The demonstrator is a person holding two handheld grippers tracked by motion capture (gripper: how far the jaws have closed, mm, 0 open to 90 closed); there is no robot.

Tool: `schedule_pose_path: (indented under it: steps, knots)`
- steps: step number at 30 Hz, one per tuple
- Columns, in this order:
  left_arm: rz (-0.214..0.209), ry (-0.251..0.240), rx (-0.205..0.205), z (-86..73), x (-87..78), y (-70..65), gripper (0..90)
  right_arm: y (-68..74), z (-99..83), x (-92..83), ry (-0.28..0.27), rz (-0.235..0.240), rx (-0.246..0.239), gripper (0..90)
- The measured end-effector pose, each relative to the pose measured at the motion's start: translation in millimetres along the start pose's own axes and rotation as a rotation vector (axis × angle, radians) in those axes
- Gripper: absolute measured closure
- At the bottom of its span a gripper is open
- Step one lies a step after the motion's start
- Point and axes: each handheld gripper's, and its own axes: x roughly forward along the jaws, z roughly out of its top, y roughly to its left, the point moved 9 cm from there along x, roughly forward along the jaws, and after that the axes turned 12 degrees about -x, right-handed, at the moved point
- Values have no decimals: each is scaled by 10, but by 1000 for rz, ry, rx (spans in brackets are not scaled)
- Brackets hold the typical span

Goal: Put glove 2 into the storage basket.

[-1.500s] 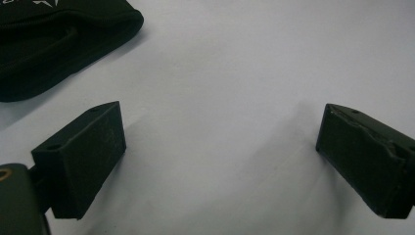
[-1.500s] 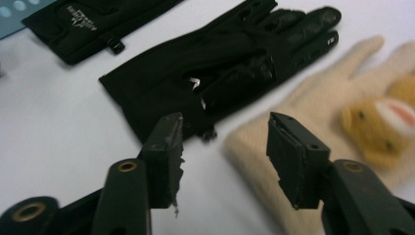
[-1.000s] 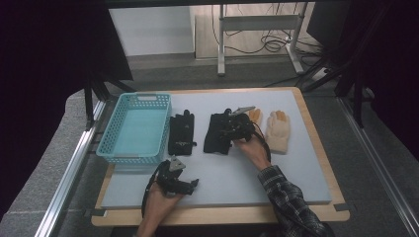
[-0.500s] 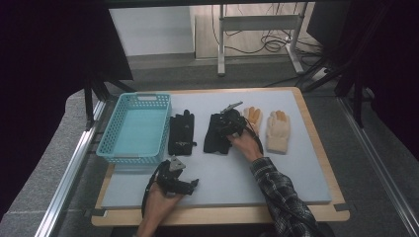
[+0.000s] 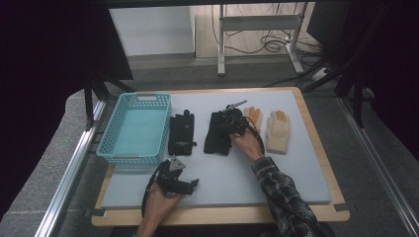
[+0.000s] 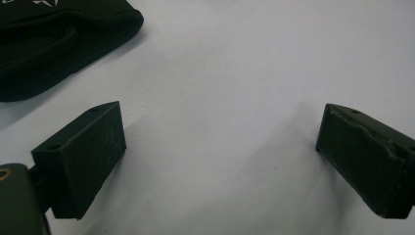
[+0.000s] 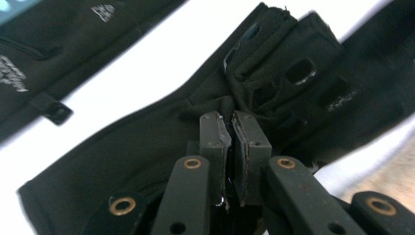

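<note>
High view: the right gripper [image 5: 232, 121] sits on the right black glove [image 5: 218, 132], mid-mat toward the far edge. A second ago it lay a little nearer the tan gloves [image 5: 269, 128]; it has since slid left onto the glove's fingers, so the pick seems to be starting. The other black glove [image 5: 181, 133] lies just beside the basket [image 5: 134, 129], which stands at the mat's left edge. The left gripper [image 5: 179, 181] has stayed by the near edge.

Left gripper view: the jaws stand wide apart, released, over bare mat [image 6: 235, 73], with a black glove cuff [image 6: 58, 44] at the far left.

Right gripper view: the jaws are clenched together on a fold of the black glove's [image 7: 161, 147] cloth, which bunches up around them. The glove seems gripped but still lies on the mat. Lifting it toward the basket looks like the next step.
</note>
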Motion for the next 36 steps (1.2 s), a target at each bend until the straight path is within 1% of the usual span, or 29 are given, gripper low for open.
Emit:
schedule_pose_path:
  steps: [4,9,11,16,20,21,23,24,26,28,29,31,32,33,34,36]
  knots:
    - [1,1,3,-1,-1,2,45,57,53,-165,-29,13,-7,824]
    - [3,2,6,-1,-2,6,45,196,112,-430,-70,38,-31,824]
    - [2,3,5,-2,-3,4,45,251,117,-537,-84,48,-33,823]
    - [0,0,3,-1,-1,2,45,437,65,-789,-115,92,-14,822]
    - [-1,-1,-3,0,0,-2,45,677,-58,-958,-125,118,-13,820]
    - [-1,-1,-2,0,0,-1,45,711,-75,-972,-128,122,-11,820]
    - [-1,0,-2,0,0,0,45,858,-170,-1023,-130,131,-4,818]
    - [-1,-3,-4,2,2,-2,45,918,-216,-1036,-132,127,-4,817]
    - [-1,-3,-4,2,2,-2,45,1028,-313,-1036,-129,125,1,817]
    - [-1,-3,-4,1,1,-2,45,1103,-412,-1013,-128,120,7,816]
    - [-2,-8,-10,4,4,-6,45,1126,-445,-998,-128,118,9,816]
    - [-2,-8,-9,4,4,-5,45,1177,-537,-951,-122,123,16,810]
    - [-2,-4,-5,2,2,-2,45,1202,-588,-911,-117,128,12,796]
    - [-2,-4,-5,2,2,-3,45,1220,-622,-886,-113,134,1,761]
    - [-2,-4,-5,2,2,-3,45,1220,-648,-872,-108,131,-16,709]
    - [-2,-4,-4,2,2,-2,45,1173,-653,-878,-122,107,-25,645]
